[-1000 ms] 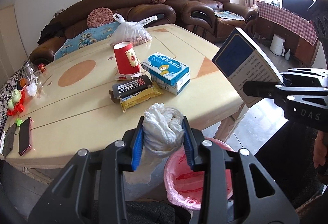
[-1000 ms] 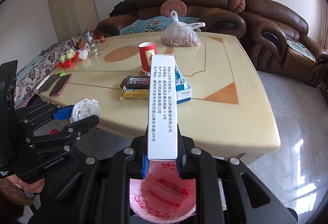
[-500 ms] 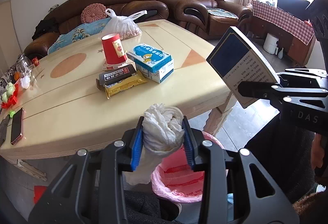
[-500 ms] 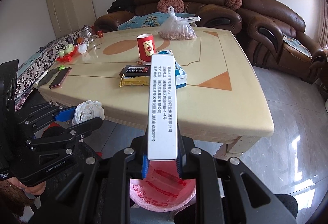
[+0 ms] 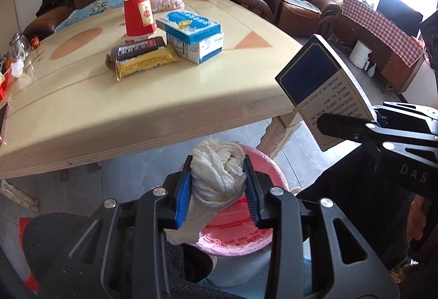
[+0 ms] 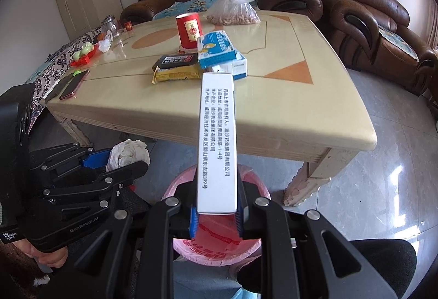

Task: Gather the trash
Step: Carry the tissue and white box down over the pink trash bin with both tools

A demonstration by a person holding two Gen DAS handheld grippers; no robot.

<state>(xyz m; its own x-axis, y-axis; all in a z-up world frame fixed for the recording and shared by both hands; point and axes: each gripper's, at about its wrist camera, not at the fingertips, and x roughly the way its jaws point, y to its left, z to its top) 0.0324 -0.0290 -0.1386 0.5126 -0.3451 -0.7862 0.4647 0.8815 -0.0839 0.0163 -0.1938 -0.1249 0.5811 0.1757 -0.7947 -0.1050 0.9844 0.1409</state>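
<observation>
A: What is held? 
B: The left hand-held gripper [image 5: 217, 186] pinches a crumpled tissue [image 5: 219, 176], soft and light, at lower centre above the pink trash bin [image 5: 262, 238]. The right hand-held gripper [image 6: 216, 212] clamps a stiff, light carton [image 6: 217, 135] by its end.

A: Obstacles? 
B: The counter [image 5: 164, 118] edge near the bin; a red cup [image 5: 138, 15] and boxes remain.

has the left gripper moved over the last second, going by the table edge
Yes. The left gripper, shut on the tissue wad, has dropped from above the table edge to below it, over the pink bin.
</observation>
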